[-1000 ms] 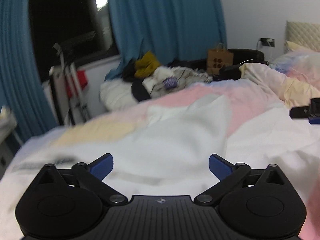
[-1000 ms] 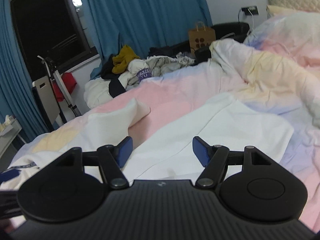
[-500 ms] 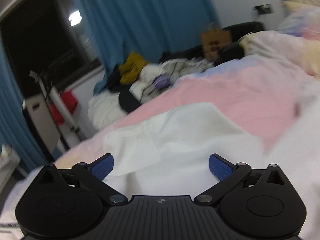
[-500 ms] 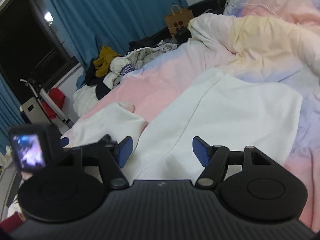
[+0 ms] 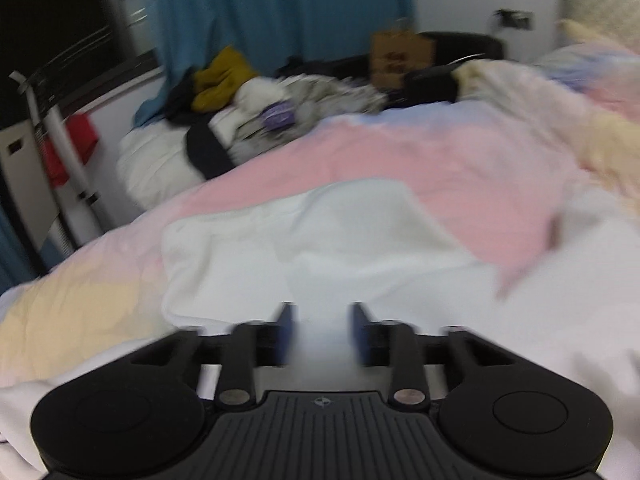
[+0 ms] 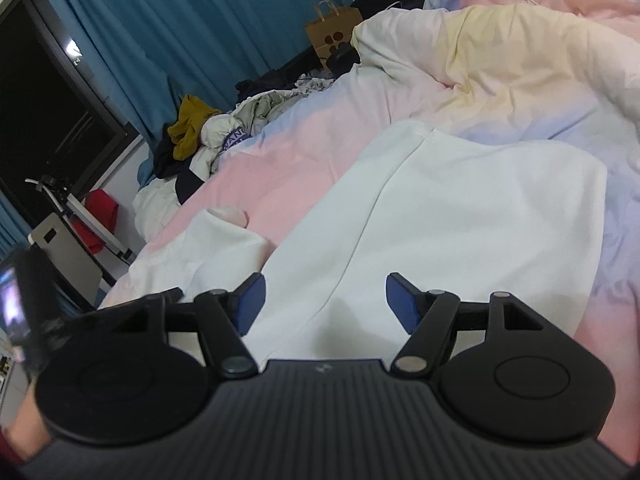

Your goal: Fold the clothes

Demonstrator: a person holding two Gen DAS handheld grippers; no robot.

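Note:
A white garment [image 6: 460,208] lies spread on the pastel bed cover [image 6: 500,68], its sleeve [image 6: 216,240] bunched to the left. In the left wrist view, which is blurred, my left gripper [image 5: 322,332] sits low over the white garment [image 5: 320,248]. Its jaws are closing, with white cloth in the narrow gap between them; I see no pad pressing on it. My right gripper [image 6: 324,304] stands open just above the garment's near edge, with cloth below its fingers and nothing held. The left gripper's body with its camera screen [image 6: 14,312] shows at the left edge of the right wrist view.
A heap of loose clothes [image 6: 224,128] lies at the bed's far end before blue curtains [image 6: 180,20]. A brown paper bag [image 6: 332,36] and dark furniture stand behind it. A folded stand and a red item [image 5: 68,148] are beside the bed at left.
My left gripper swept across and down to the white sleeve, and its jaws narrowed from wide open. My right gripper rolled and dipped toward the garment, its opening unchanged.

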